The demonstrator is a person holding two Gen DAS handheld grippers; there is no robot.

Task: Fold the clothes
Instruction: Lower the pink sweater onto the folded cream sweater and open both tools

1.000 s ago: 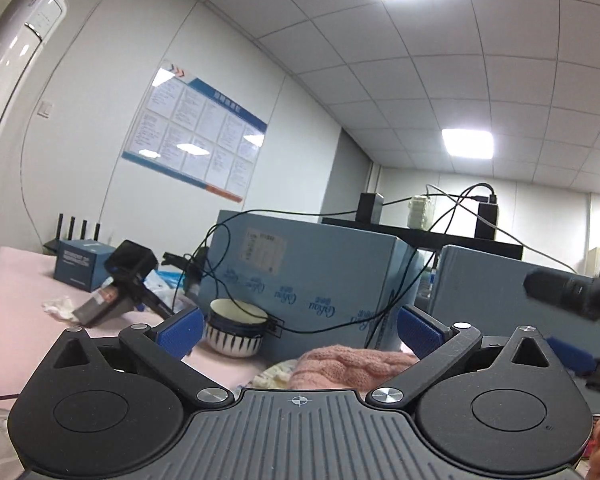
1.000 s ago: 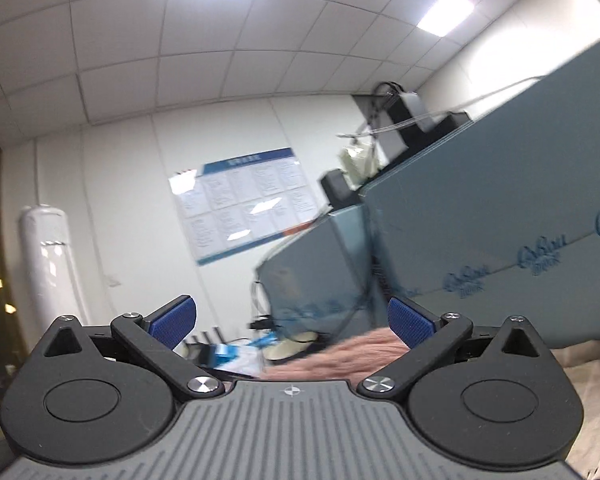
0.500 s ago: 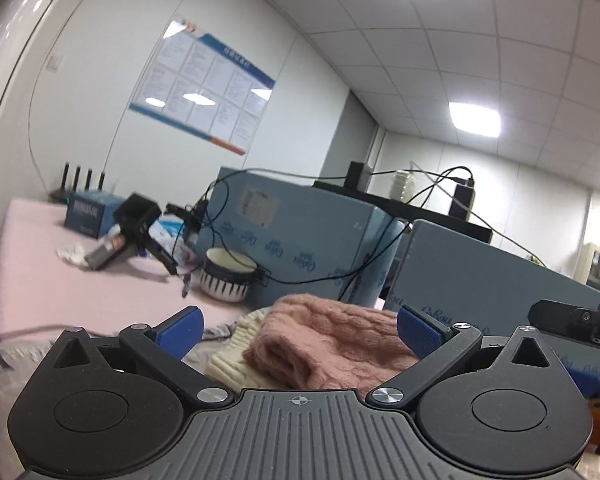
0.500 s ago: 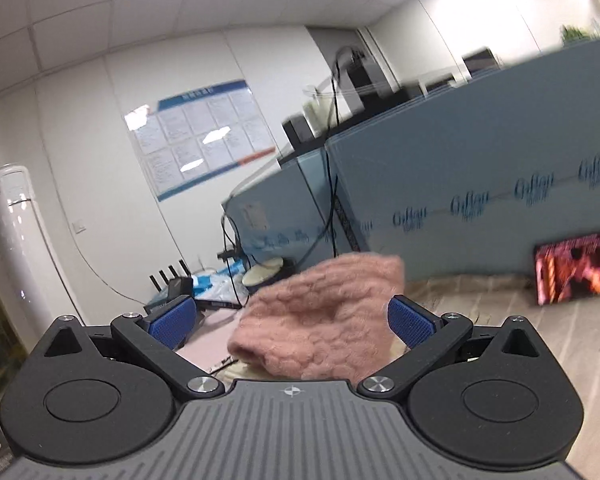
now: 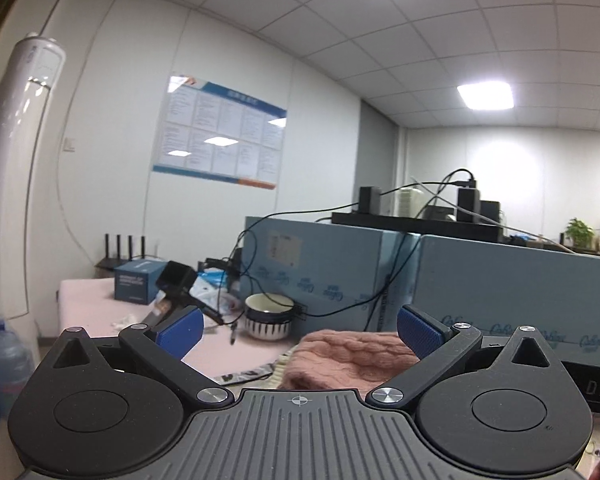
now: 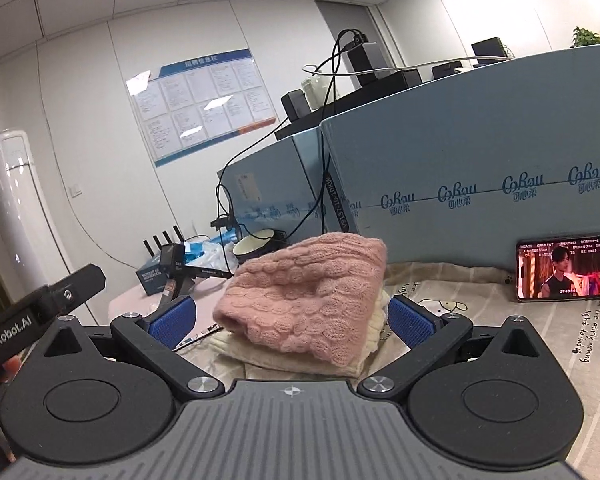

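Note:
A folded pink knit sweater point(image 6: 304, 300) lies on top of a folded cream knit garment point(image 6: 364, 344) on a patterned cloth point(image 6: 480, 300). My right gripper point(image 6: 292, 316) is open and empty, its blue pads to either side of the stack and a little short of it. My left gripper point(image 5: 298, 330) is open and empty. The pink sweater point(image 5: 352, 360) lies just beyond it, low in the left wrist view. The left gripper's body shows at the left edge of the right wrist view point(image 6: 40, 304).
Blue foam boards point(image 6: 460, 176) stand behind the stack. A phone point(image 6: 568, 268) playing video leans against them at the right. A striped bowl point(image 5: 268, 316), cables, a black camera point(image 5: 176, 280) and a blue box point(image 5: 136, 288) sit on the pink table at the left.
Both grippers have tilted down and pulled back from the stack. The pink sweater now lies still on the cream garment and shows whole in the right wrist view.

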